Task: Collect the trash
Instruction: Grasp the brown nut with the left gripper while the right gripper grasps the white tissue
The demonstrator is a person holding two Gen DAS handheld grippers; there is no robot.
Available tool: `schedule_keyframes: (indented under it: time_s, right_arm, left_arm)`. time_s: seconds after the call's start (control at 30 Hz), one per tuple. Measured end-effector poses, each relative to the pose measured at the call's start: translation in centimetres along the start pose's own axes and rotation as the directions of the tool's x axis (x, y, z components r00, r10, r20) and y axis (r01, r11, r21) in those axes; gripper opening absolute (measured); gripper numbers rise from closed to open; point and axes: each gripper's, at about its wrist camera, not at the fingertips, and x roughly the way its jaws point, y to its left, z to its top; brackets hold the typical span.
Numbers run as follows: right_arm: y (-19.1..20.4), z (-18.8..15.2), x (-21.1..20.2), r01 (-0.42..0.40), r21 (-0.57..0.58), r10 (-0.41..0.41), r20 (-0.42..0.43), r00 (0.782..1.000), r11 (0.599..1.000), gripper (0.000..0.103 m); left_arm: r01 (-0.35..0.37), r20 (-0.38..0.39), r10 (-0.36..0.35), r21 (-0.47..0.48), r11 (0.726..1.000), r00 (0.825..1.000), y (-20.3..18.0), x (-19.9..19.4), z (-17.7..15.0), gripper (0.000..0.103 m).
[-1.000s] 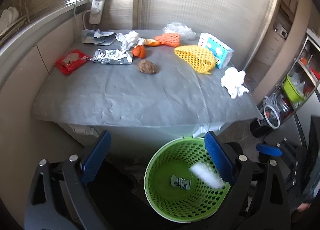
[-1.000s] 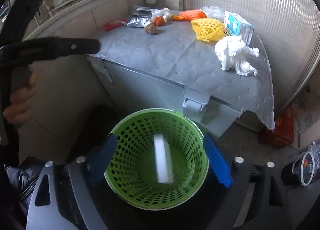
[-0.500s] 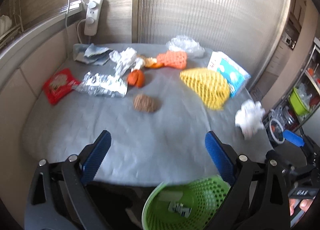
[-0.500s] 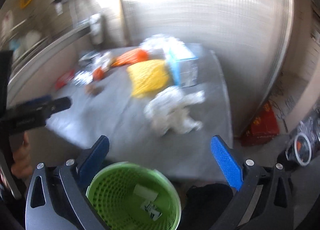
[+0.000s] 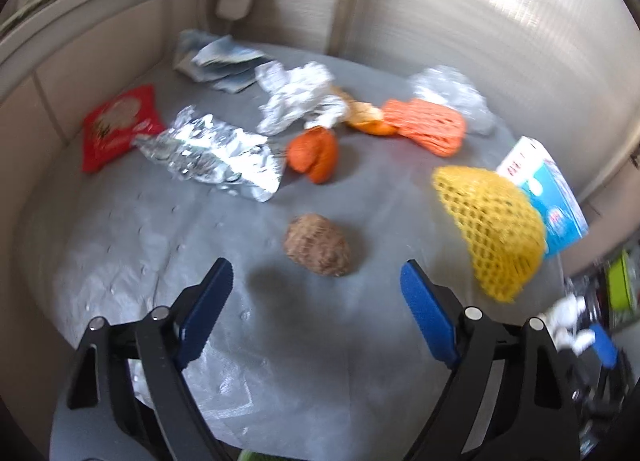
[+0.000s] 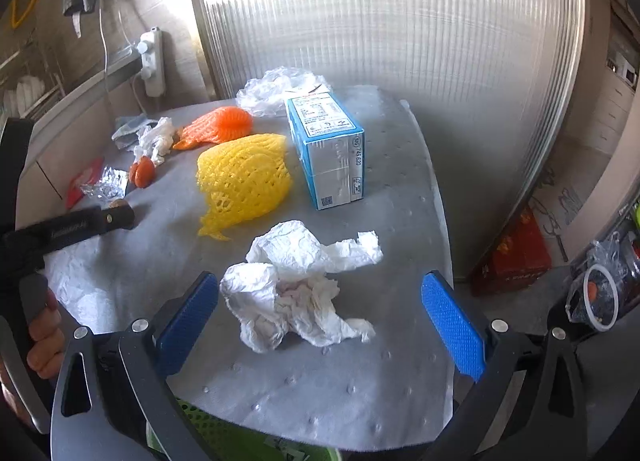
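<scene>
desk [image 6: 400, 401]: 2 foam nets, 1 carton [image 6: 326, 151], 1 tissue wad [image 6: 296, 285] | left gripper [image 5: 316, 285] closing, nothing between | right gripper [image 6: 320, 317] wide, empty

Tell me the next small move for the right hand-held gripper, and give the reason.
Probably ease the right hand-held gripper down and slightly forward over the crumpled white tissue, then close. Its jaws stand wide with nothing gripped, and the tissue lies on the grey mat right ahead between them, nearer than the yellow foam net.
</scene>
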Motion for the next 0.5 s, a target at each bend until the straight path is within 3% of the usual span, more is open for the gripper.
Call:
schedule_keyframes:
  time_s: [0.1, 0.33, 0.5]
  right_arm:
    - [-0.1, 0.1, 0.6, -0.008, -0.011, 0.008, 0.001, 1.000, 1.000, 0.101]
    - [-0.6, 0.2, 1.3, -0.031, -0.015, 0.031, 0.002, 1.000, 0.999, 0.101]
    - [-0.8, 0.3, 1.4, -0.039, -0.012, 0.039, 0.010, 0.999, 0.999, 0.101]
  left_arm:
    - [-0.040, 0.005, 0.040, -0.054, 0.998, 0.999, -0.2, 0.2, 0.3, 0.079]
    - [-0.144, -0.012, 0.144, -0.090, 0.985, 0.990, -1.8, 1.5, 0.4, 0.062]
    - [-0.190, -0.010, 0.190, -0.107, 0.976, 0.982, -2.2, 1.6, 0.6, 0.040]
